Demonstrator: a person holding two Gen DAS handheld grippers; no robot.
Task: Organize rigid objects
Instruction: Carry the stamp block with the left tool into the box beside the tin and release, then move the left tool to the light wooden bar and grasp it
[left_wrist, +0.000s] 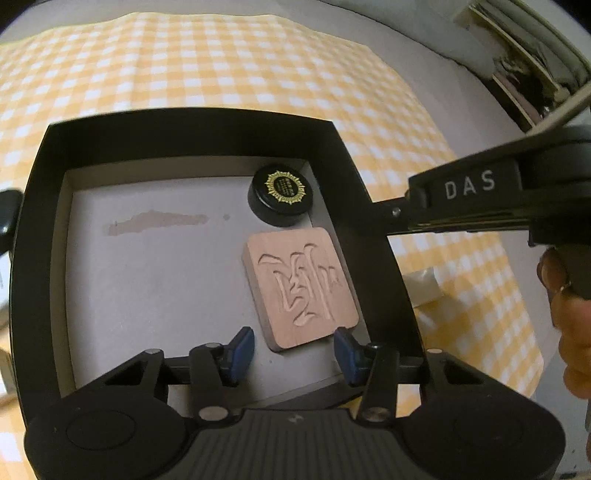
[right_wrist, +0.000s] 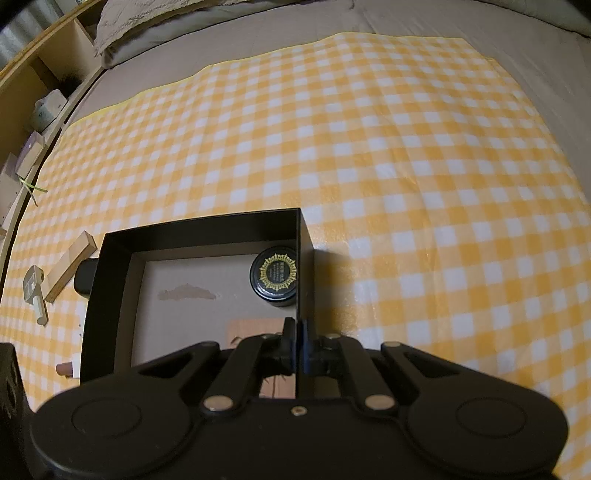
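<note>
Nearest at 6 o'clock, left gripper (left_wrist: 293, 349) with blue pads parted, near edge of carved wooden tile (left_wrist: 301, 290) between them, pads not pressing it. Tile flat on grey floor of black box (left_wrist: 37, 236), by its right wall. At 12 o'clock from tile, round black tin (left_wrist: 281, 197) with gold emblem, tucked in far right corner. At 3 o'clock, right gripper (right_wrist: 298, 345) clamped shut on box's right wall. Beneath everything, yellow checked cloth (right_wrist: 369, 147).
</note>
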